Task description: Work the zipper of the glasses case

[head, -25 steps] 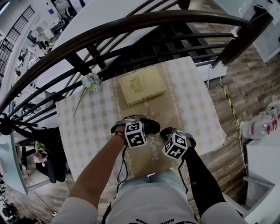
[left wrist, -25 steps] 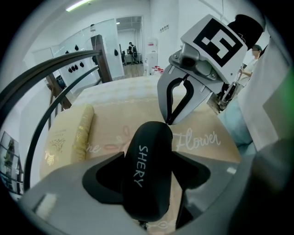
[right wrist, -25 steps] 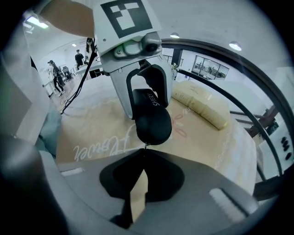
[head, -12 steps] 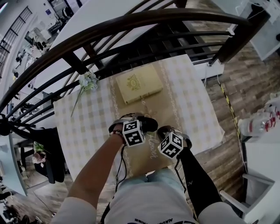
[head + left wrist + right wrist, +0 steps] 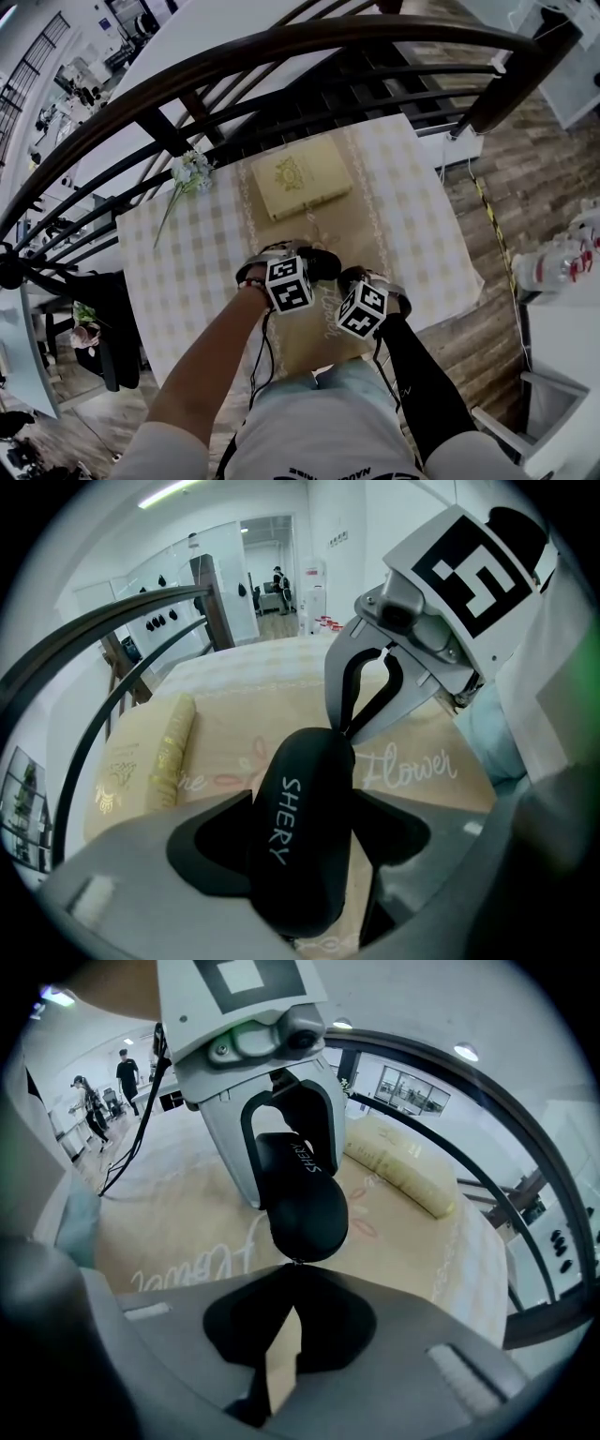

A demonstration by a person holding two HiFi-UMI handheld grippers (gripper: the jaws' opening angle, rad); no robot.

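l gripper [image 5: 302,855] clamps black case [image 5: 300,822] mid-body over desk [image 5: 412,216]; r gripper [image 5: 294,1273] pinched shut on zip pull [image 5: 296,1262] at case's end.

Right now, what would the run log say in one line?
left gripper: shut on case | right gripper: shut on zipper pull at case's end | zipper: open or closed, can't tell

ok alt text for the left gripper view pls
The left gripper clamps a black glasses case lettered SHERY, while the right gripper is pinched shut at the case's far end. Behind lie a beige table runner, a cream book at left and a dark curved railing.
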